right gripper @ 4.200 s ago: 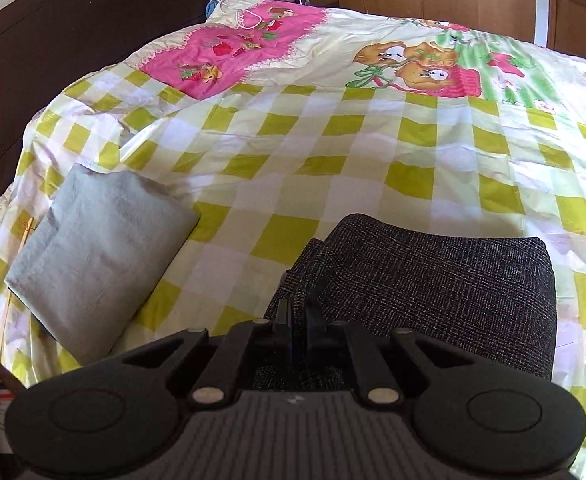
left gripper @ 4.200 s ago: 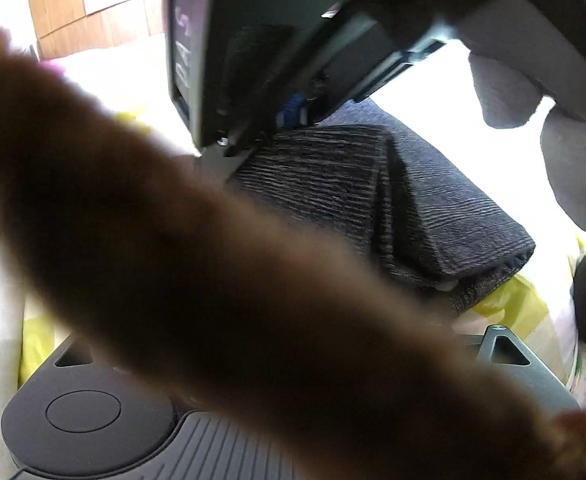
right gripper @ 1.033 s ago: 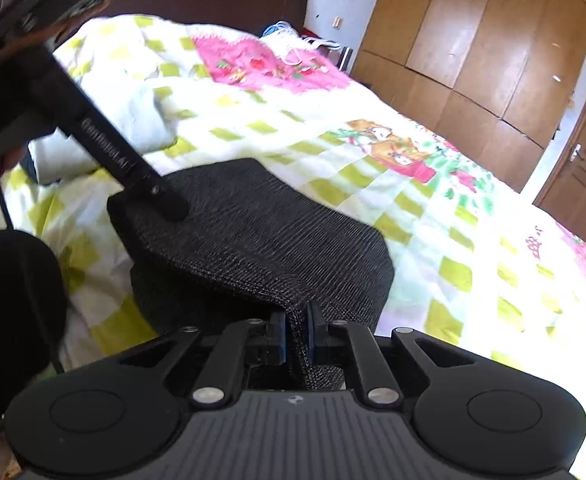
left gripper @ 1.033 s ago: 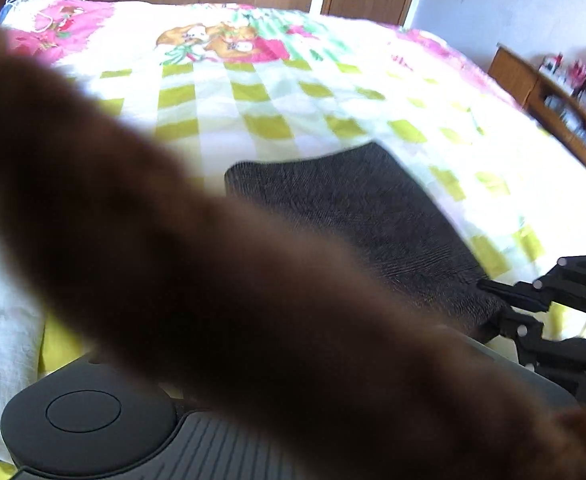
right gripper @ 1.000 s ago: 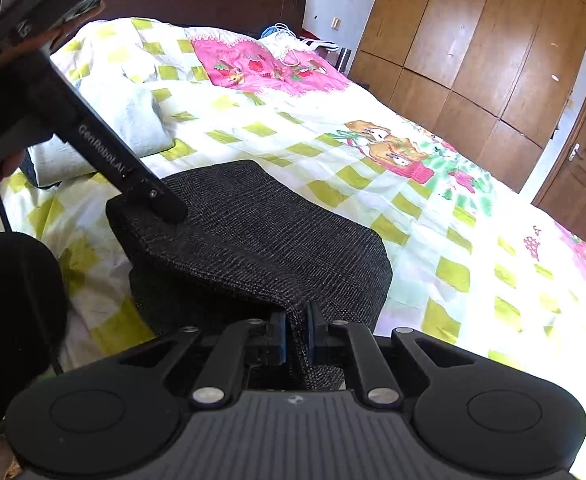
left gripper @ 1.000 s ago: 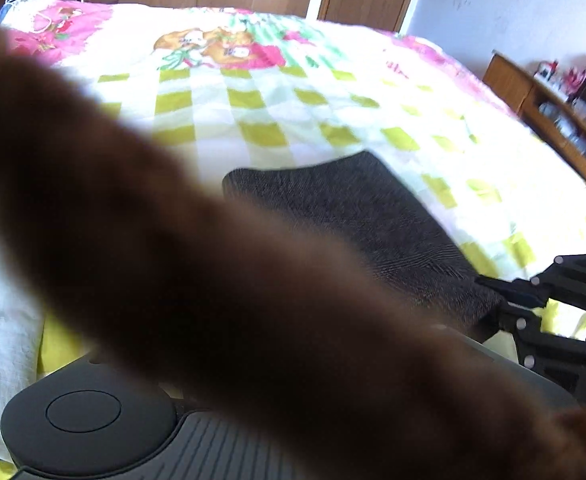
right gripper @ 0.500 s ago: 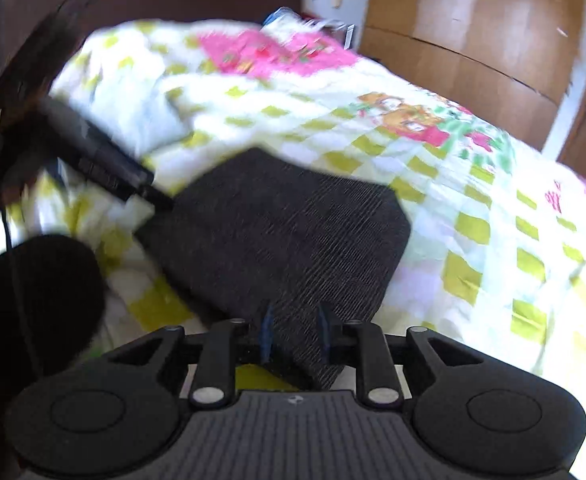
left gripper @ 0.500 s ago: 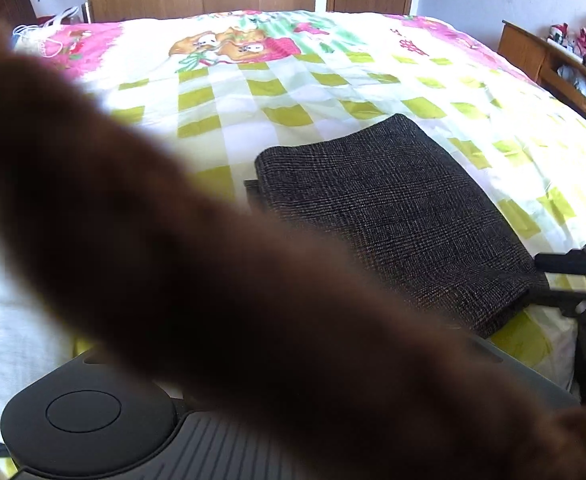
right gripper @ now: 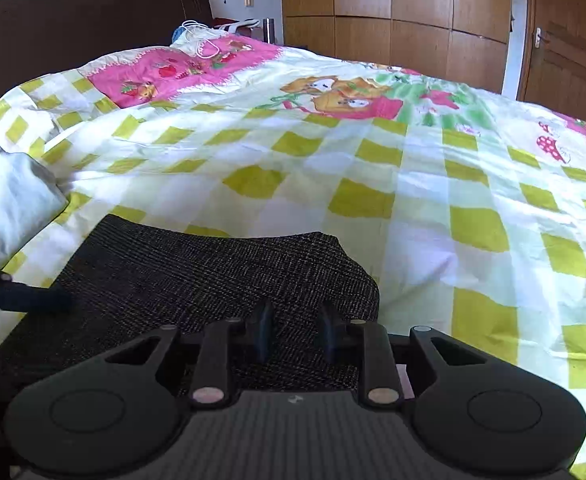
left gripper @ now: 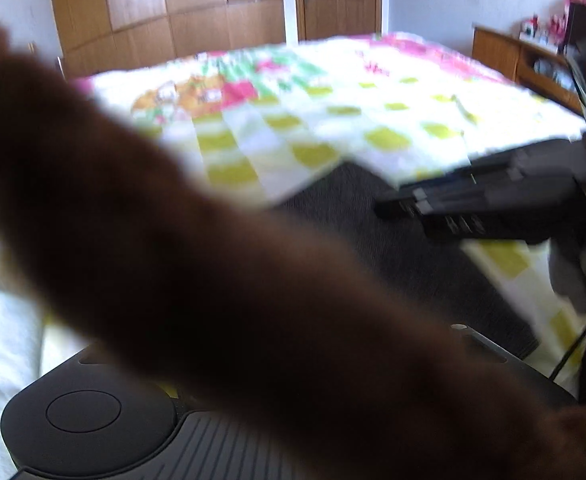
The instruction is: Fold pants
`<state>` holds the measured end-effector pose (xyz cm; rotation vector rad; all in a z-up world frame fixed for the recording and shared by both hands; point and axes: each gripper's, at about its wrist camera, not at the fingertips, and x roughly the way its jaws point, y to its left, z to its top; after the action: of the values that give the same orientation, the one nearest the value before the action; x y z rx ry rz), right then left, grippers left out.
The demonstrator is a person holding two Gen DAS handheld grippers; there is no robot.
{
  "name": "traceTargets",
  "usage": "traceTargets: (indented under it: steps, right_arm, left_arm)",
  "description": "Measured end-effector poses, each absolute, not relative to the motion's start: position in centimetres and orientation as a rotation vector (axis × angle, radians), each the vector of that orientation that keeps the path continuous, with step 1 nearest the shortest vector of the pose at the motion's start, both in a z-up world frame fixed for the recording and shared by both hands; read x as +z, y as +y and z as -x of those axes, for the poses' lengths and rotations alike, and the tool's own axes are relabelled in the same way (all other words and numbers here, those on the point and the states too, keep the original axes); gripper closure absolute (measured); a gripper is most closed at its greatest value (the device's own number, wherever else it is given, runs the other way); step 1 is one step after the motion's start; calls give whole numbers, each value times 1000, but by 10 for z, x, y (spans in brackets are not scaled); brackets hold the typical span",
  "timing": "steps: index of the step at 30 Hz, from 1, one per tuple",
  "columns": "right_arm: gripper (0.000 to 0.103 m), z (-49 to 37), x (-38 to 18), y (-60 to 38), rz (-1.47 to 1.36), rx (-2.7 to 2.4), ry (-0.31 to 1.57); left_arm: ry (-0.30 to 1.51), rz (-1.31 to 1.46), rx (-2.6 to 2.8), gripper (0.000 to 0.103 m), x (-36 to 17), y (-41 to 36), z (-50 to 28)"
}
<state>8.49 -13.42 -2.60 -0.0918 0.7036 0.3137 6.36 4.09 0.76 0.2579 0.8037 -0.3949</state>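
Pants lie folded into a dark, thick rectangle on the bed, right in front of the right tool and reaching off to its left. That tool stands partly open, its two fingertips apart just over the near edge of the cloth; nothing is pinched between them. The left tool shows at the pants' left edge as a dark, blurred tip, touching or just over the fabric; its jaws are opening, and I cannot tell whether any cloth is between them. Its own view is mostly blocked by a brown furry sleeve.

The fold looks done, so the risk lies in pulling away. A fingertip dragging across the woven cloth could snag the top layer and peel it back, and the soft quilt underneath gives little grip to hold the stack. Beyond the left tool, a pale folded cloth sits near enough to be bumped.
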Motion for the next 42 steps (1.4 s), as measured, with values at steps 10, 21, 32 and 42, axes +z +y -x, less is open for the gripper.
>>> traceTargets:
  steps: [10,21,32,42]
  right_arm:
    - [59,-19,-15,-179,-106,280,776]
    - [53,-19,-38,-203,-346,315,877]
    - [37,-50,-59,-211,-532,451,936]
    - [64,-37,-52,-221,-618,475,891]
  left_arm:
    - [743,-275,-355,37,15,53,-43]
    - [749,-260,-321,28,17,58,-31]
    - [754,-244,-317,25,10,53,-34]
    - [783,-302,-296,18,-3,41,-40]
